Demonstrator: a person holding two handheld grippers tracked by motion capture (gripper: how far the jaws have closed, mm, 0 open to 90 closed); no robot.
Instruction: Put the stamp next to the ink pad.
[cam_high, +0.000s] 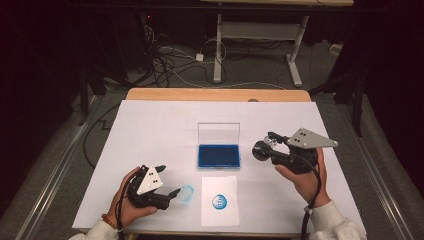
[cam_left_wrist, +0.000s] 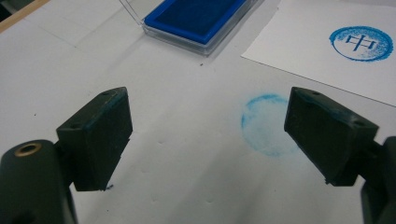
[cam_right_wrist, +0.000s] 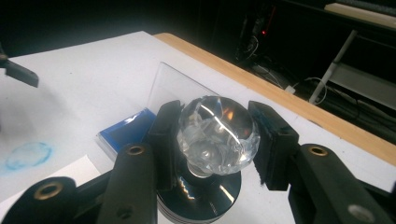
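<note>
The stamp (cam_right_wrist: 215, 140) has a clear, faceted, glass-like knob on a short neck above a round, glossy black base with ribbed edges. The right gripper (cam_high: 270, 146) pinches the knob between its two black jaws and holds the stamp above the white table cover (cam_high: 150, 130), just right of the ink pad (cam_high: 218, 155). The ink pad is a flat blue rectangle in a clear plastic case, its lid (cam_high: 218, 133) standing upright. Nearer the person lies a white paper (cam_high: 220, 200) bearing a round blue print (cam_high: 218, 201) with a character inside. A faint blue smudge (cam_left_wrist: 266, 123) marks the cover beside it. The left gripper (cam_left_wrist: 208, 135) rests low, jaws spread wide, holding nothing.
</note>
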